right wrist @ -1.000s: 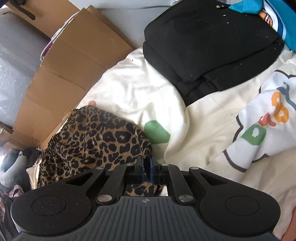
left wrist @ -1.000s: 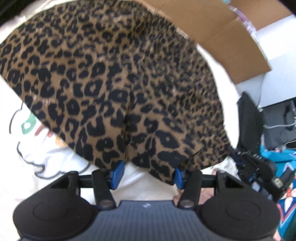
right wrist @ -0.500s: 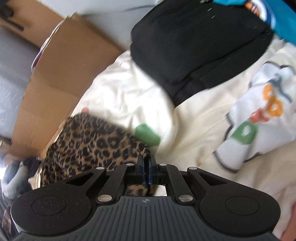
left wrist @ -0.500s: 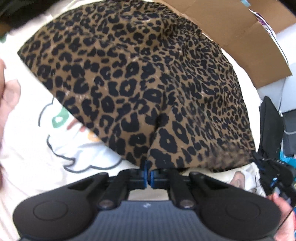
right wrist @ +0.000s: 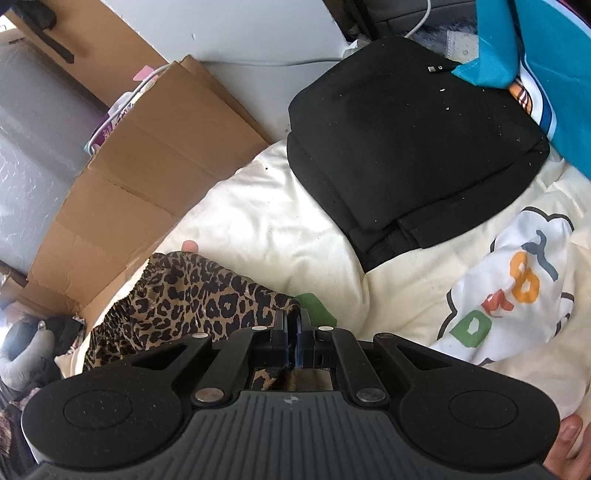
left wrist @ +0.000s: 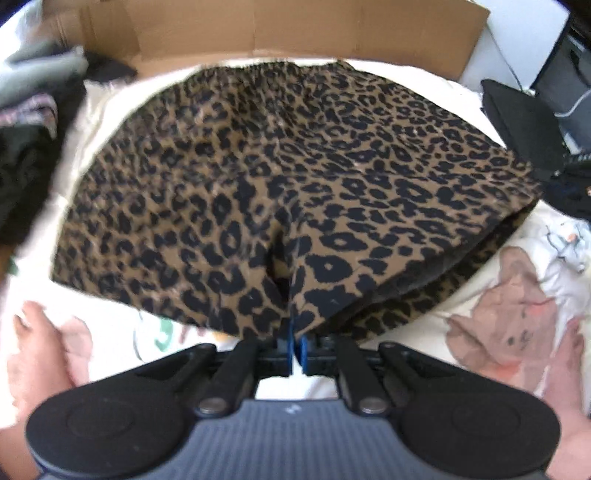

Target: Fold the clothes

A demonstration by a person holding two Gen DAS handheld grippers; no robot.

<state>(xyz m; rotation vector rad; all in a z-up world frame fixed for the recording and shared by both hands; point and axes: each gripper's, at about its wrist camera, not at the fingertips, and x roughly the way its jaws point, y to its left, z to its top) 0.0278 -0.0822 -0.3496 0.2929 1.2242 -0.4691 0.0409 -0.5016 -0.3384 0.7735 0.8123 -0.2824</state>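
Leopard-print shorts (left wrist: 295, 177) lie spread on the cream bedding, waistband at the far side by the cardboard. My left gripper (left wrist: 295, 341) is shut on the near hem at the crotch, the blue pads pinching the cloth. In the right wrist view the same leopard-print shorts (right wrist: 192, 299) bunch to the left. My right gripper (right wrist: 291, 332) is shut on their edge, with cloth showing under the fingers. A folded black garment (right wrist: 406, 147) sits at the far right of the bed.
Flattened cardboard (left wrist: 280, 29) lines the far side, also seen as cardboard (right wrist: 140, 177) at the left. A white printed shirt (right wrist: 517, 288) lies to the right, teal fabric (right wrist: 535, 55) behind it. Dark clothes (left wrist: 26, 122) pile at the left. The person's hands (left wrist: 40, 362) flank the left gripper.
My left gripper went from open to shut on the hem. The shorts have been drawn flatter and wider across the bed, with the cardboard now straight ahead. The right gripper stays shut on the cloth.
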